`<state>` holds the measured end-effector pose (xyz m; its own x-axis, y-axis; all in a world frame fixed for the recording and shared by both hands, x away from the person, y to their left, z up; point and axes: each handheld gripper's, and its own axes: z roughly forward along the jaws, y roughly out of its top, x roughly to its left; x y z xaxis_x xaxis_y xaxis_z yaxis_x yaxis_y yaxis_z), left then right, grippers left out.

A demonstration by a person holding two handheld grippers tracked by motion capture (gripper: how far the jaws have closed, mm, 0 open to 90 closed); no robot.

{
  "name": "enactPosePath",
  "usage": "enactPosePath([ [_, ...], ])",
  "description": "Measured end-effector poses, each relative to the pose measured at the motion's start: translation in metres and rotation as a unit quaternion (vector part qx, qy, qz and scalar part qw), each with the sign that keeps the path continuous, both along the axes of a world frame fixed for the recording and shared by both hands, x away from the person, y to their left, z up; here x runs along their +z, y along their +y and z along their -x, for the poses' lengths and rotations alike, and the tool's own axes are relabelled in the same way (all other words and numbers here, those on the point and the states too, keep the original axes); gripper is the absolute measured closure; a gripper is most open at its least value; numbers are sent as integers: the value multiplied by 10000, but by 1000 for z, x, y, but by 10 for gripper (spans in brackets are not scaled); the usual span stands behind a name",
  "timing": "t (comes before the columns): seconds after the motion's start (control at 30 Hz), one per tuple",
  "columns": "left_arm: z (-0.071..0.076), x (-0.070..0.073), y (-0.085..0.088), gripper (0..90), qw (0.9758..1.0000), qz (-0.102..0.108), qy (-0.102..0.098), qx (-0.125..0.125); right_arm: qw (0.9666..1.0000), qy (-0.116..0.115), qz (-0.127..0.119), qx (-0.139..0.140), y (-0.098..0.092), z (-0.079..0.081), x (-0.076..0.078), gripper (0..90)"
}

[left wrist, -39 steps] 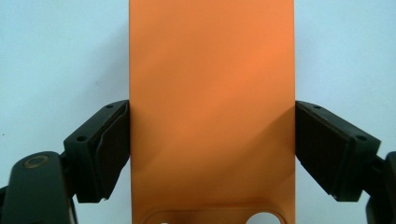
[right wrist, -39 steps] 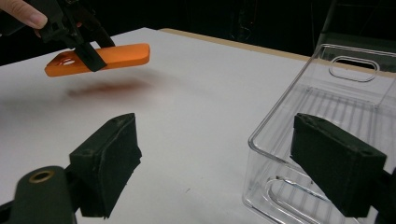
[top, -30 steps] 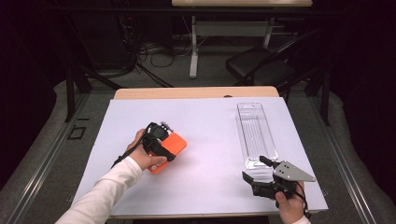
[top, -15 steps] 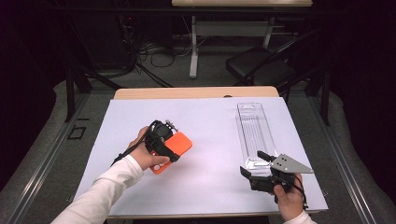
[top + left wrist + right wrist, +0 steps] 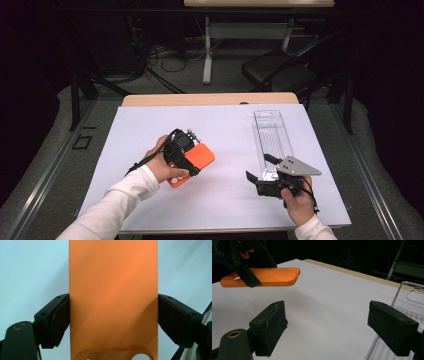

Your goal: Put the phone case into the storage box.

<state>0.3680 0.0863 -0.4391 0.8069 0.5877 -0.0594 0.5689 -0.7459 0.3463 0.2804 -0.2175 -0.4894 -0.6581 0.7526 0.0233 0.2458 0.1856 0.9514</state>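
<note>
- My left tongs are clamped across the width of the orange phone case, pads on both long edges; the case is lifted clear of the white tabletop.
- My right tongs stand wide with nothing between them, at the near end of the clear plastic package.
- Judged progress: case picked up; packing it remains.
- The package lies flat at the tabletop's right side, apparently empty.
</note>
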Motion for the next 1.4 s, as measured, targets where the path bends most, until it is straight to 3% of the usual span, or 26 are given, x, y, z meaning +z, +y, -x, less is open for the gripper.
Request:
enactPosePath([
  [0.43, 3, 3, -9, 161, 9998, -35, 57, -170, 9987, 222, 210, 411, 26, -16, 1, 146],
  [0.7, 4, 2, -13, 161, 9996, -70, 90, -245, 9970, 280, 38, 718, 30, -17, 0, 143],
  [0.97, 4, 3, -18, 161, 9994, -92, 100, -324, 9962, 261, 342, 759, 33, -16, 2, 142],
  [1.03, 4, 4, -19, 161, 9993, -101, 107, -350, 9958, 214, 444, 766, 34, -15, 3, 146],
  [1.2, 4, 5, -22, 161, 9991, -126, 115, -392, 9933, -148, 827, 798, 37, -10, 4, 158],
  [1.4, 3, 6, -24, 161, 9990, -143, 124, -417, 9859, -572, 1348, 811, 41, -6, 7, 181],
])
